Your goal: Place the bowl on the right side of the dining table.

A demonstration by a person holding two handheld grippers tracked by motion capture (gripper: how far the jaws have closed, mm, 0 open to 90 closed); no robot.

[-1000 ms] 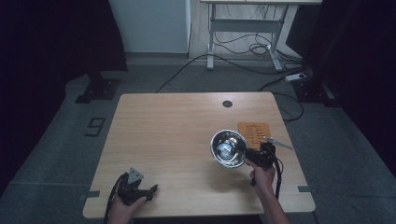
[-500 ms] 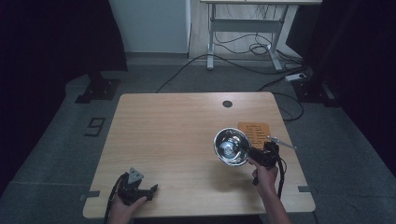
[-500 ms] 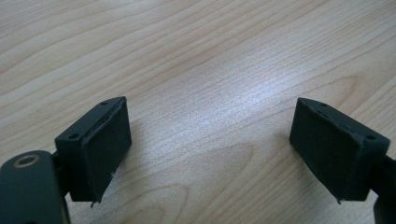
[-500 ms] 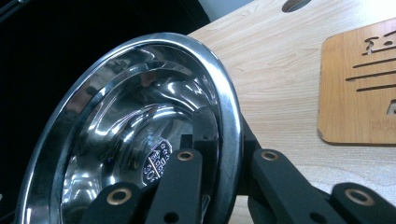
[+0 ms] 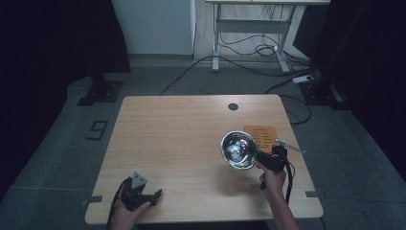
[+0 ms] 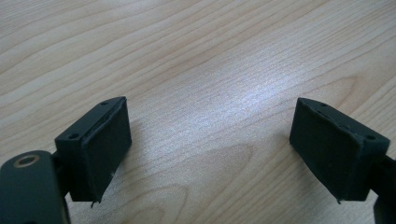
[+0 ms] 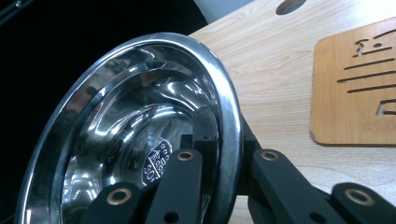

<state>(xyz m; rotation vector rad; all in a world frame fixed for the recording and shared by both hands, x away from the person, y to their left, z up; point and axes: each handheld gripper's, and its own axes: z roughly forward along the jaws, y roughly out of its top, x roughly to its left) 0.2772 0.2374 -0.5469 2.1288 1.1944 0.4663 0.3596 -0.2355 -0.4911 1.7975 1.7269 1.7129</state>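
A shiny steel bowl (image 5: 238,149) is held up above the wooden table (image 5: 191,139) at its right side, tilted so its inside faces the high camera. My right gripper (image 5: 265,159) is shut on the bowl's rim. In the right gripper view the bowl (image 7: 135,135) stands on edge, its rim pinched between the two black jaws of my right gripper (image 7: 224,154). My left gripper (image 5: 143,194) rests at the table's front left corner. Its pads (image 6: 105,144) stand wide apart over bare wood, and my left gripper (image 6: 210,144) holds nothing.
An orange-brown wooden board (image 5: 261,137) with cut-out slots lies on the table right of the bowl; this board (image 7: 355,84) also appears in the right gripper view. A round cable hole (image 5: 233,106) sits near the far edge. Cables and a desk frame stand on the floor beyond.
The right gripper has carried the bowl a little to the right and slightly up. The left gripper has stayed where it was.
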